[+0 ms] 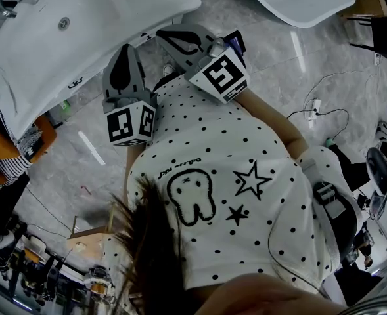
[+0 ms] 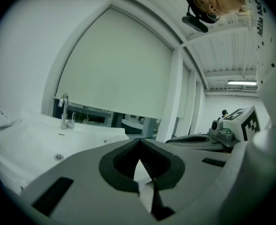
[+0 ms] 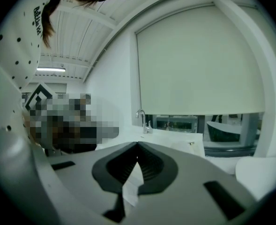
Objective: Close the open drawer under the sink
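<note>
– Holding them at your chest, you have the left hand-held gripper (image 1: 125, 49) and the right hand-held gripper (image 1: 161, 35) with jaws together. Each gripper view shows the tips meeting with nothing between.
– Right, and the drawer is out of your sight. The sink (image 1: 101, 18) covers it in the head view, and both gripper views look across the worktop (image 3: 175, 138) at the tap (image 2: 64, 112), not beneath it.
– So you cannot tell whether its front stands out or sits flush. By my judgement it lies under that sink: about 10 o'clock from your left hand-held gripper, 9 o'clock from your right, and lower than both.
– Then dip your head and a hand-held gripper until the front shows, before you commit to anything.
– Should it stand out, closed jaws suit a push. Meet the front near its middle, square on, and press evenly, so it runs straight and doesn't skew or slam.
– Should it sit flush, you have nothing to push. Either way, mind the sink's rim just ahead of your left tips.
</note>
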A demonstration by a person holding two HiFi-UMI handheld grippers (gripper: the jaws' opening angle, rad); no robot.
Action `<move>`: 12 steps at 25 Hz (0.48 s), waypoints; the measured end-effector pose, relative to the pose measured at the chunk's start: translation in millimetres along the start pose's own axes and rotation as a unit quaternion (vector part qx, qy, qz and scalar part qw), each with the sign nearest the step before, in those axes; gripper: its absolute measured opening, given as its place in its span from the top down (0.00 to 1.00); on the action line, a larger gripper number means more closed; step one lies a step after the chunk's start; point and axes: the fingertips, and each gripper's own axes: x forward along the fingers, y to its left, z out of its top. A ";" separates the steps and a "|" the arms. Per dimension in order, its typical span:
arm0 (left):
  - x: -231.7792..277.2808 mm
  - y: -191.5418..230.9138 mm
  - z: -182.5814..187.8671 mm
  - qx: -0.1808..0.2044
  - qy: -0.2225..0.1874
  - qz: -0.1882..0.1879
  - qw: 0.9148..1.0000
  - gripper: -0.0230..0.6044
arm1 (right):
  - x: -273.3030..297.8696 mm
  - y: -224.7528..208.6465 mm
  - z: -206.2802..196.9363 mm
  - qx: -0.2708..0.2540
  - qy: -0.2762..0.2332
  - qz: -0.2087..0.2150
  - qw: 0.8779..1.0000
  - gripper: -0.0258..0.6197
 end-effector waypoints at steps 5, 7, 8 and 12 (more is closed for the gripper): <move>1.0 -1.2 0.2 -0.002 -0.001 0.000 1.000 0.96 | -1.8 -3.2 -0.4 0.000 0.000 -0.004 1.000 0.94; 1.3 -1.8 0.1 -0.002 -0.001 0.000 1.000 0.96 | -2.5 -4.1 -0.4 0.000 -0.001 -0.006 1.000 0.94; 1.4 -2.2 -0.2 -0.001 -0.001 0.000 1.000 0.96 | -2.9 -4.5 -0.7 0.000 0.000 -0.006 1.000 0.94; 1.0 -4.7 -2.0 -0.001 0.002 0.001 1.000 0.96 | -5.7 -4.5 -2.0 0.002 0.000 -0.006 1.000 0.94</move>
